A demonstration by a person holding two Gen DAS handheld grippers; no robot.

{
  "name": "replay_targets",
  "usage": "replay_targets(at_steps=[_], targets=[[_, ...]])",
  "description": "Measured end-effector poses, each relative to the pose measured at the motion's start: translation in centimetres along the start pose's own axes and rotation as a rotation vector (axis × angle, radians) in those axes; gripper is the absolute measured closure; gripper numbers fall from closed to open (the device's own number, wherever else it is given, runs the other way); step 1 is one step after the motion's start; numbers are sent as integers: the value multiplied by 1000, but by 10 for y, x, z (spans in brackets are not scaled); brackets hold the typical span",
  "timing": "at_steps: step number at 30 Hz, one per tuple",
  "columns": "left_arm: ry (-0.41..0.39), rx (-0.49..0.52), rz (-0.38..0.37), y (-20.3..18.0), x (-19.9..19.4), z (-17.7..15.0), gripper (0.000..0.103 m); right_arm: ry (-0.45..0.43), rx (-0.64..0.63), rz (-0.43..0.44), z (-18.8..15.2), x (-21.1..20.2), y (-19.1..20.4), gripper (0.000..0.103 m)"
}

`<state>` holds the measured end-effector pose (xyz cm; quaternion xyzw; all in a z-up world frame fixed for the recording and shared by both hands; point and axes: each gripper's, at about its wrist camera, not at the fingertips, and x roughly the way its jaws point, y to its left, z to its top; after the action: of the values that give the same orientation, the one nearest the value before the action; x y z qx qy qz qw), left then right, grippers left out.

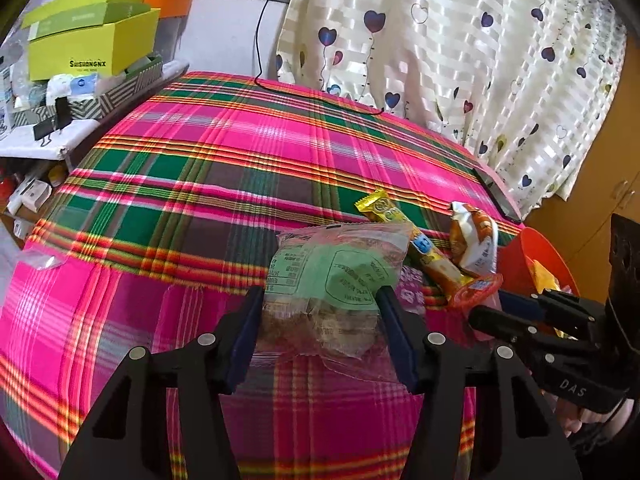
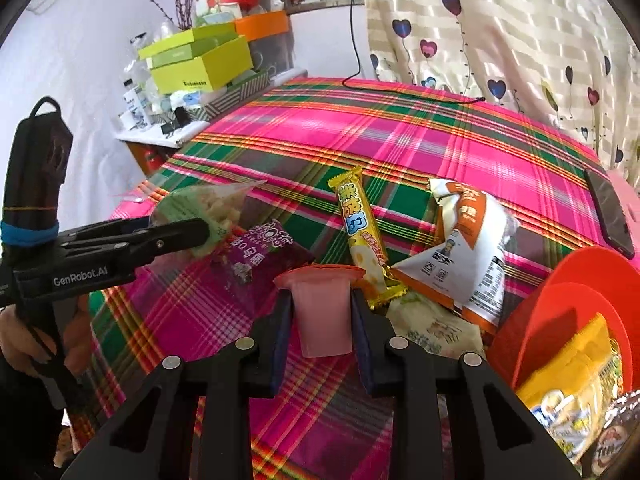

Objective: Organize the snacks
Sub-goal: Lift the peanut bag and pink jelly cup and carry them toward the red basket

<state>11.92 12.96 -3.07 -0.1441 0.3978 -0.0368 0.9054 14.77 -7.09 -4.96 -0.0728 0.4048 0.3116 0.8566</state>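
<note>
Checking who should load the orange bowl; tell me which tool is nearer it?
Right. The right tool, gripping the pink jelly cup, sits just beside the orange bowl; the left tool, holding the green-label bag, is farther off.

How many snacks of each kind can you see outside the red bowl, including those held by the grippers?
Clear bag with green label, in the left gripper: 1
Pink jelly cup, in the right gripper: 1
Yellow bar: 1
Orange-white packet: 1
Purple packet: 1
Pale packet: 1
Total: 6

Left gripper (image 1: 320,300): jaws closed onto a clear snack bag (image 1: 332,280), held between the pads. Right gripper (image 2: 322,304): jaws clamped on a pink jelly cup (image 2: 322,312), cup upright between fingers.
</note>
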Motion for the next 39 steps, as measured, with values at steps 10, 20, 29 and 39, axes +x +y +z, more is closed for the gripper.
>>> replay_targets(at_steps=[10,20,29,39], targets=[[-41,-4,-18,-19,-38,-14,45,-60,-5,-4,-12,-42,11,77],[-72,37,-62,-54,-67,-27,45,-139,-12,-19,-26,-91,19,77],[-86,84,-93,-84,-79,-29,45,-191,-5,-32,-36,-123,15,77],[-86,125,-119,-113,-83,-32,45,-223,22,-55,-47,-145,4,77]])
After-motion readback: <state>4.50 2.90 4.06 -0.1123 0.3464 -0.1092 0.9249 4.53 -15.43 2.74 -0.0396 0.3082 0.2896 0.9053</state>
